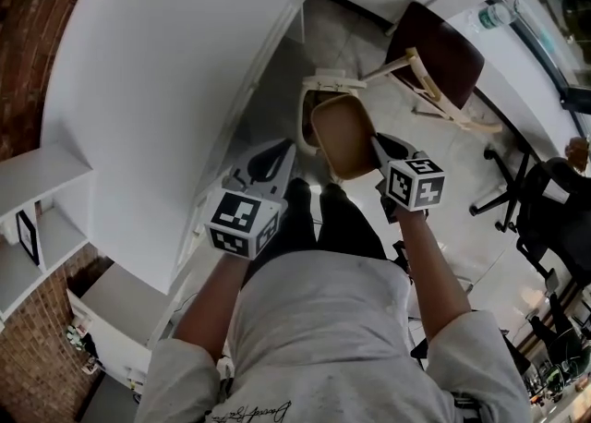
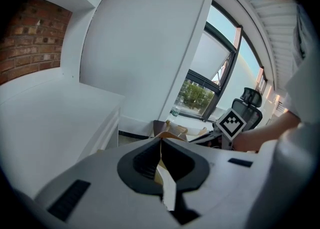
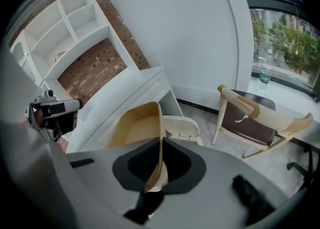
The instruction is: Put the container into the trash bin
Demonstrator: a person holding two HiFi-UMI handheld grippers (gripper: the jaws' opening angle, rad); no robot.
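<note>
White cabinet top fills the upper left of the head view. Script on the grey shirt is too small to read. At centre frame, the tan container hangs over the cream trash bin, open side up, its long axis running top to bottom. The left gripper and right gripper each clamp a thin side wall.

A long white counter runs along the left by a brick wall and white shelves; far right stands a dark-seated wooden chair, a bottle beyond it.
</note>
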